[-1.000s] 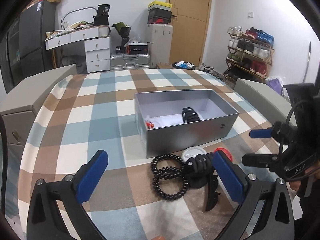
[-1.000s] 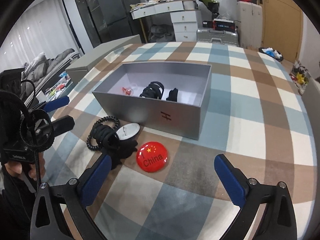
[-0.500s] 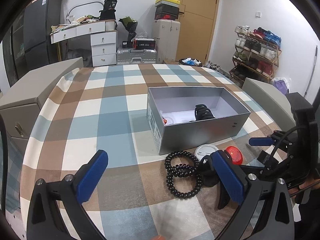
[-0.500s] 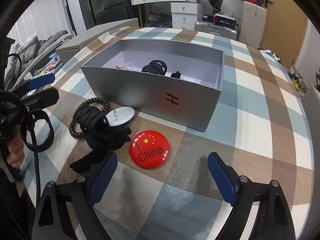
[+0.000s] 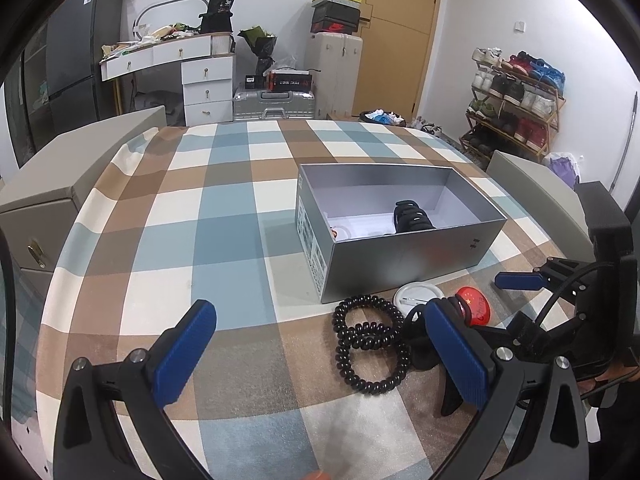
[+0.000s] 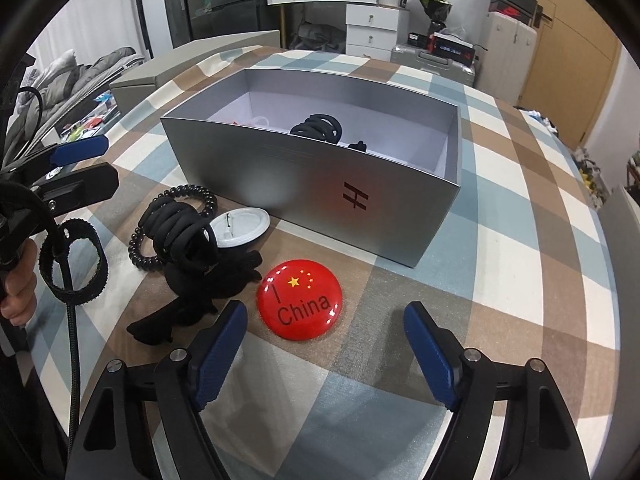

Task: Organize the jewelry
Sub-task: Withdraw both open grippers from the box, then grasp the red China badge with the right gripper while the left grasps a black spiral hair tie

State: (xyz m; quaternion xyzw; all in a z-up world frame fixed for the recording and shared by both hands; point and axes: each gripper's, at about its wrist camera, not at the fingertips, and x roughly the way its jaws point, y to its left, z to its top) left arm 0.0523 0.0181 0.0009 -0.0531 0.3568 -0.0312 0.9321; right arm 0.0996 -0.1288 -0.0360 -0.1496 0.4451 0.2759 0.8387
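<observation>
**Where everything sits on the table**

The box (image 6: 320, 196) stands mid-table (image 6: 520, 280), holding a hair tie bundle (image 6: 318, 128) inside. In front of it, from the right wrist view: the badge (image 6: 300, 304) nearest, the lid (image 6: 240, 226) just behind-left, touching the box wall. Left of those, a pile of hair ties (image 6: 180, 236) lies over the coil bracelets (image 6: 192, 196). A dresser (image 5: 206, 84) stands behind the table.

The left wrist view looks down and forward from low over the checked blue, brown and white tablecloth (image 5: 168, 240), with the open grey cardboard box (image 5: 400, 256) at mid distance, right of centre. The right wrist view tilts down more steeply and sits closer, probably nearest the round red glossy badge (image 6: 300, 298) at lower centre. Both share the box, badge (image 5: 476, 308) and cloth.
</observation>
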